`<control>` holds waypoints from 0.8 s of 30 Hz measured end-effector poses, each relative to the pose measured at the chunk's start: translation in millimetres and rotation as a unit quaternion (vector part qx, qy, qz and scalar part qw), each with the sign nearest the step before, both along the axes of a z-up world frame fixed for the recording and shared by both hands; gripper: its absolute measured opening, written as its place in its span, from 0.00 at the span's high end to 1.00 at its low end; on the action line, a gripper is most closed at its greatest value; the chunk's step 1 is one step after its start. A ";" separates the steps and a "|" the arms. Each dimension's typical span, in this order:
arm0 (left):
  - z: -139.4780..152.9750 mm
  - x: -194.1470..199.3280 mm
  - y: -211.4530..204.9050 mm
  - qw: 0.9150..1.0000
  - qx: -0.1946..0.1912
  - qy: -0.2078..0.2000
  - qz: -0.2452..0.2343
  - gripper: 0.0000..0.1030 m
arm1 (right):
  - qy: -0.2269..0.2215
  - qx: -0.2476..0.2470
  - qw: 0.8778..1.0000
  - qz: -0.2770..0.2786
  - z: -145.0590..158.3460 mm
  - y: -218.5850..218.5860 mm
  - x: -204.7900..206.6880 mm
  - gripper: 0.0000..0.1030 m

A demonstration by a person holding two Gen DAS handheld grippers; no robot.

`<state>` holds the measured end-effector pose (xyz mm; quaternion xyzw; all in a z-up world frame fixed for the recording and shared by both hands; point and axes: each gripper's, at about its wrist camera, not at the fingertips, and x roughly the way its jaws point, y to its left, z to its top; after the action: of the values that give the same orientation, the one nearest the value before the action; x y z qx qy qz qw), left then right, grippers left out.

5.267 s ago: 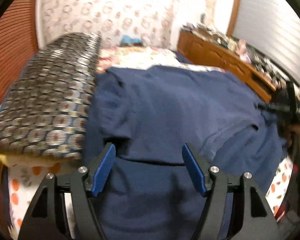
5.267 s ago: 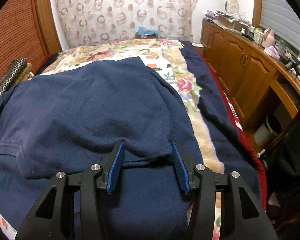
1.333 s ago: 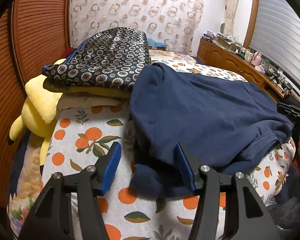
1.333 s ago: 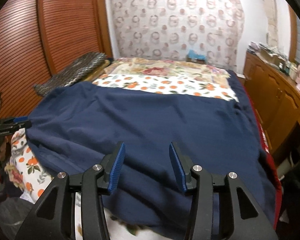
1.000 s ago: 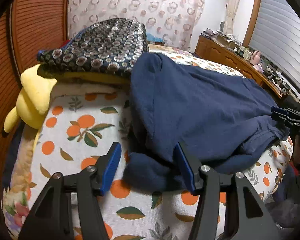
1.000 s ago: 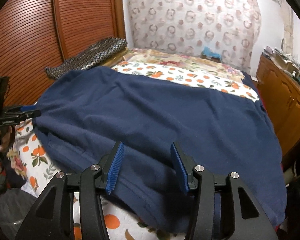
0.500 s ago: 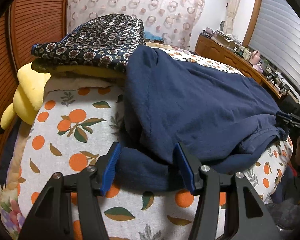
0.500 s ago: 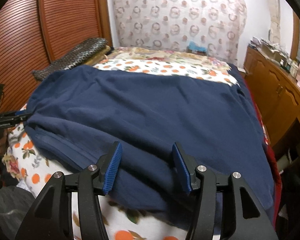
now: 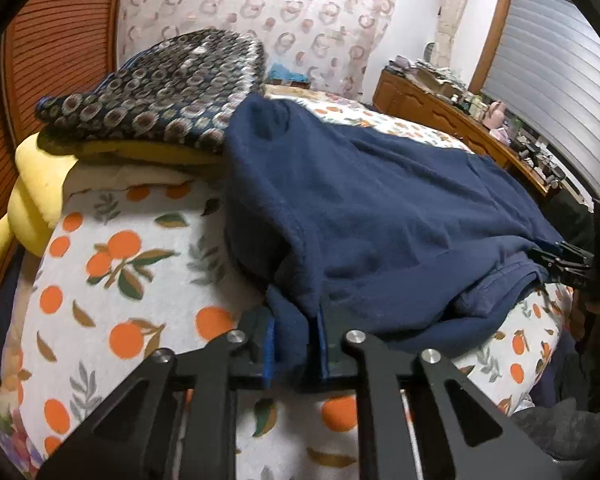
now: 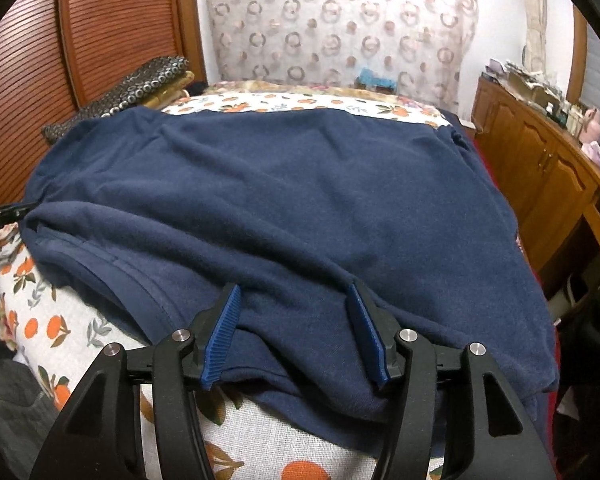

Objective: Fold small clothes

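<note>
Left gripper [image 9: 294, 346] closing on navy garment [image 9: 380, 216]; right gripper [image 10: 296, 336] opening

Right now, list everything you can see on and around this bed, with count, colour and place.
garment: one, navy blue, spread across the bed
bedsheet: one, white with orange fruit print, under the garment
patterned cushion: one, dark with ring pattern, left by the wooden wall
plush toy: one, yellow, under the cushion
cabinet: one, brown wood, along the right side
curtain: one, pale with rings, behind the bed
left gripper: black with blue pads, closing on the garment's near corner
right gripper: black with blue pads, opening, fabric between the pads
</note>
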<state>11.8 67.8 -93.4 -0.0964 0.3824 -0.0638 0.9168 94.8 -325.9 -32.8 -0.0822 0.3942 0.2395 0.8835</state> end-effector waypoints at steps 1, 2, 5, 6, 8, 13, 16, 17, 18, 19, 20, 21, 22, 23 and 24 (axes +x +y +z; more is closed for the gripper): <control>5.2 0.7 -2.0 1.000 -0.002 -0.010 -0.002 0.91 | 0.000 0.003 1.000 0.001 -0.2 -1.3 -0.2 0.45; 10.5 1.1 -3.6 1.000 -0.005 -0.020 -0.003 0.92 | 0.000 0.005 1.000 0.001 -0.8 -2.0 -0.9 0.45; 34.8 2.5 -11.8 0.998 -0.018 -0.058 -0.013 0.93 | 0.001 0.008 1.000 0.002 -0.2 -4.3 -1.4 0.45; 42.2 4.0 -14.6 0.997 -0.020 -0.067 -0.018 0.93 | 0.004 0.012 1.000 0.000 0.9 -6.1 -1.3 0.45; 61.5 11.5 -25.8 0.995 -0.026 -0.088 -0.033 0.93 | 0.008 0.021 1.000 -0.001 3.6 -9.9 -1.6 0.45; 105.0 41.9 -67.1 0.987 -0.030 -0.130 -0.092 0.93 | -0.013 0.041 0.999 -0.021 21.3 -30.1 -5.4 0.45; 124.0 58.0 -98.4 0.980 -0.030 -0.146 -0.132 0.94 | -0.025 0.045 0.998 -0.039 31.0 -47.2 -7.6 0.45; 128.8 63.0 -109.1 0.978 -0.029 -0.149 -0.144 0.94 | -0.028 0.045 0.998 -0.044 33.6 -52.7 -8.9 0.45; 132.7 68.3 -119.9 0.975 -0.028 -0.152 -0.157 0.94 | -0.030 0.045 0.997 -0.049 35.4 -56.6 -9.5 0.45; 135.9 75.0 -130.4 0.973 -0.029 -0.153 -0.169 0.94 | -0.033 0.046 0.997 -0.054 37.4 -62.4 -10.8 0.45; 138.6 79.7 -139.7 0.971 -0.028 -0.153 -0.179 0.94 | -0.035 0.047 0.997 -0.058 38.8 -66.4 -12.1 0.45; 140.9 83.2 -147.6 0.970 -0.027 -0.154 -0.188 0.93 | -0.037 0.049 0.996 -0.064 40.6 -72.9 -13.4 0.45; 143.7 89.2 -158.9 0.968 -0.026 -0.153 -0.199 0.93 | -0.039 0.050 0.996 -0.068 41.7 -77.0 -14.4 0.45; 146.2 93.8 -167.3 0.966 -0.026 -0.152 -0.207 0.93 | -0.042 0.052 0.995 -0.073 43.1 -81.9 -15.6 0.45; 150.1 96.5 -173.9 0.965 -0.026 -0.151 -0.215 0.93 | -0.043 0.055 0.995 -0.077 44.0 -85.9 -16.6 0.45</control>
<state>108.3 -106.1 56.7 -0.0251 0.2497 -0.2834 0.9256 78.2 -411.8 11.2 -0.0134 0.3474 0.1881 0.9186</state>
